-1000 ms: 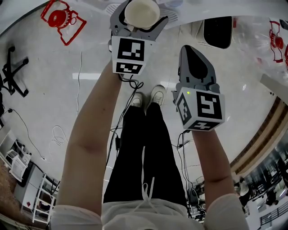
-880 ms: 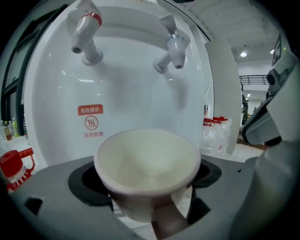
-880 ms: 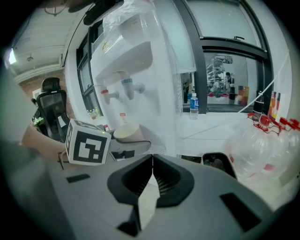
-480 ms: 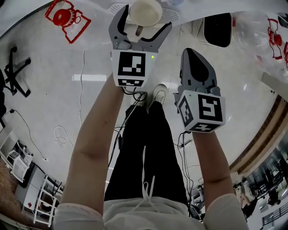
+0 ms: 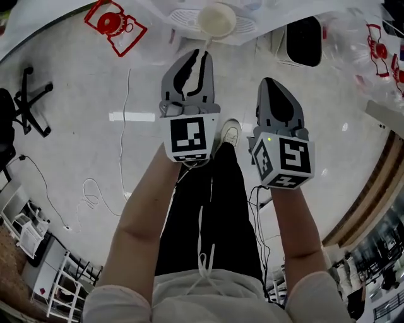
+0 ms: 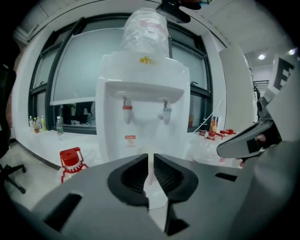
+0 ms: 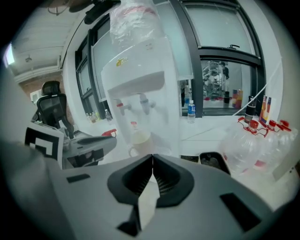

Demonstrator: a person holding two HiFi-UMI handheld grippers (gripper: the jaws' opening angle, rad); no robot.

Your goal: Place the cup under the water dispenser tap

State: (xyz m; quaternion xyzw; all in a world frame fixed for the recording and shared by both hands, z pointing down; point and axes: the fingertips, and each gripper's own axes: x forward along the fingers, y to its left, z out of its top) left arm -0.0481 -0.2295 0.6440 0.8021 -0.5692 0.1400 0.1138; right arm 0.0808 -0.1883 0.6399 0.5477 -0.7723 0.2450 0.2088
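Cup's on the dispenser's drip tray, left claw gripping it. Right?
No. The left claw grips nothing: its jaws, which have just been closing, are empty in the left gripper view, and the head view shows it short of the cup. The cup does sit on the drip tray.

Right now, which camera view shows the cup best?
The head view: the cup shows whole from above. The right gripper view shows it hazily side-on below the taps; in the left gripper view, that gripper's jaws largely hide it.
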